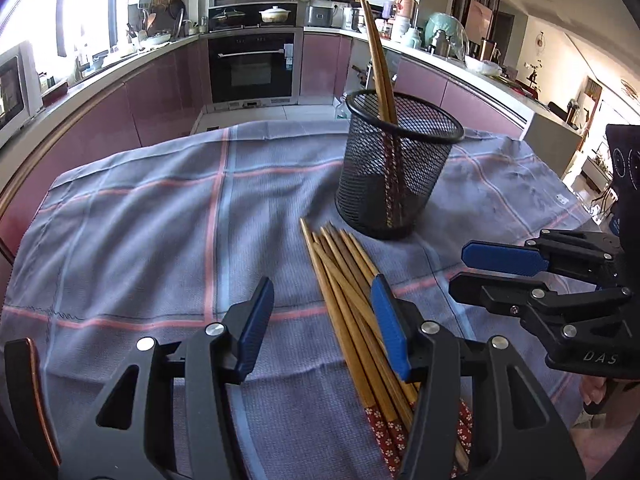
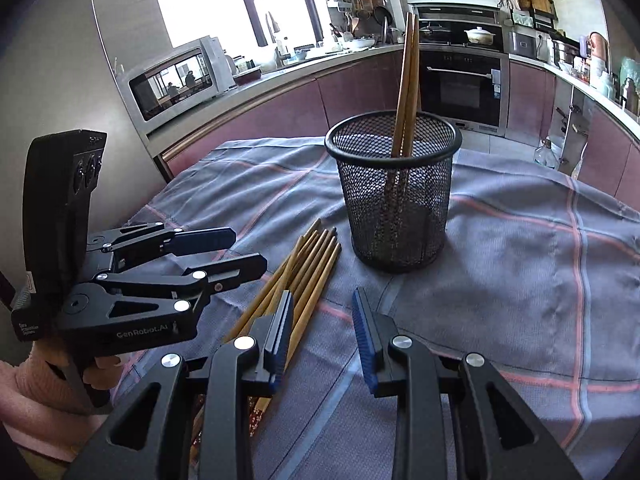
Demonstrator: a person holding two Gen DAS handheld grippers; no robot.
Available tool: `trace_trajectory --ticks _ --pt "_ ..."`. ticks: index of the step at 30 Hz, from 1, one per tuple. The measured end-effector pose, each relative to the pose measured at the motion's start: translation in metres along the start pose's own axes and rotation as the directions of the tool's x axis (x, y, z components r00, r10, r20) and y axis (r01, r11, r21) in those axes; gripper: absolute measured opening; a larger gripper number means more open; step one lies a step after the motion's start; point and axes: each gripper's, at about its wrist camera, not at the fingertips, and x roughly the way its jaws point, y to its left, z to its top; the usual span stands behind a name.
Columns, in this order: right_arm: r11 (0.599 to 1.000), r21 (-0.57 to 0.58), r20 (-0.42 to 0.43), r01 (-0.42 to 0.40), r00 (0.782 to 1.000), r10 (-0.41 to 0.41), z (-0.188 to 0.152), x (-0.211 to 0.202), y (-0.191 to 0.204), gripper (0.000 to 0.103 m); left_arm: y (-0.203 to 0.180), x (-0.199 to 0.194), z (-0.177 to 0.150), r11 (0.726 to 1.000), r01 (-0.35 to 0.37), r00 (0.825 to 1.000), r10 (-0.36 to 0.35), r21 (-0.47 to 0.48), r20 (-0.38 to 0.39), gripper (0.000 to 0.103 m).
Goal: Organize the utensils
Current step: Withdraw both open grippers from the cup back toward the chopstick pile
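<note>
Status: two chopsticks (image 2: 406,92) stand in the mesh cup (image 2: 394,200); the loose bundle (image 1: 352,304) (approx. seven or more) lies on the cloth (image 1: 140,240) just in front of it. We hold the left gripper (image 1: 322,322) and right gripper (image 2: 322,336) wide apart, both w/o load. Nothing blocks the cup; the left gripper's right pad overlaps the bundle.

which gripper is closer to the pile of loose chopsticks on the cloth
Left. The left gripper hangs open right over the chopstick pile, one finger overlapping it. The right gripper, also open, sits just beside the pile, toward the mesh cup.
</note>
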Motion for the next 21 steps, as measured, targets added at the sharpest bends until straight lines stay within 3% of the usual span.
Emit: trace_trajectory --ticks 12,21 --pt "1.000 0.012 -0.034 -0.004 0.999 0.005 -0.013 0.008 0.001 0.028 -0.010 0.025 -0.011 0.998 0.068 0.994 -0.069 -0.012 -0.088 0.041" --pt "1.000 0.011 -0.065 -0.020 0.998 0.021 -0.018 0.018 0.005 0.028 -0.007 0.029 -0.015 0.994 0.113 0.988 -0.113 -0.012 -0.102 0.032"
